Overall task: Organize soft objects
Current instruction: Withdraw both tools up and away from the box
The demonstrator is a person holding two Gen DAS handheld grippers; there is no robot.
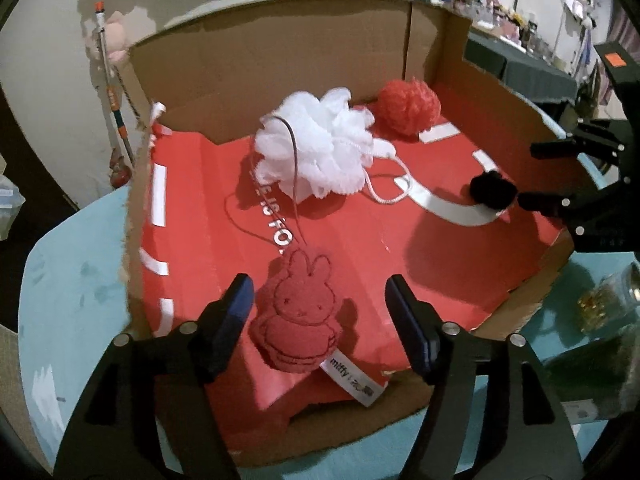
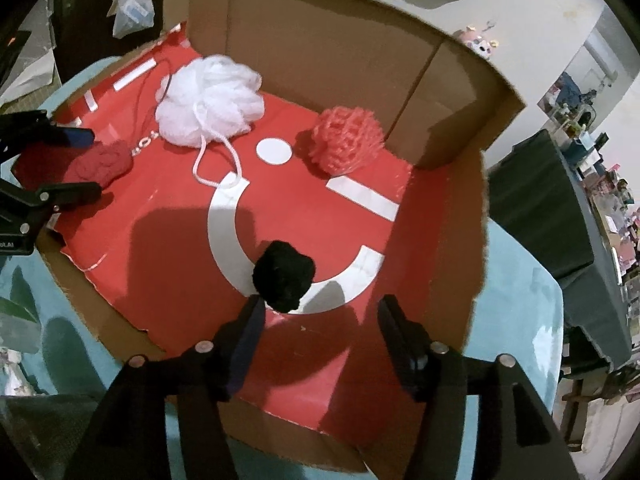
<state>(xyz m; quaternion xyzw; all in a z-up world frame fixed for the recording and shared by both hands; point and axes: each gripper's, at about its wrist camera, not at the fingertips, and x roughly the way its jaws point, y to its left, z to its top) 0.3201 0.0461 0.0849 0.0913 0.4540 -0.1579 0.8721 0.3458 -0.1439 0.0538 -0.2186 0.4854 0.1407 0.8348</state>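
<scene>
Above the red box floor, both grippers point steeply down, jaws apart.

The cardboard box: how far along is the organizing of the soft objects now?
Four soft things already lie on the red floor of the cardboard box: the white mesh puff, the red yarn ball, the red bunny plush and the black pompom. Nothing is in hand: the left gripper and the right gripper have open jaws around the plush and near the pompom. No other soft thing waits on the table.
</scene>
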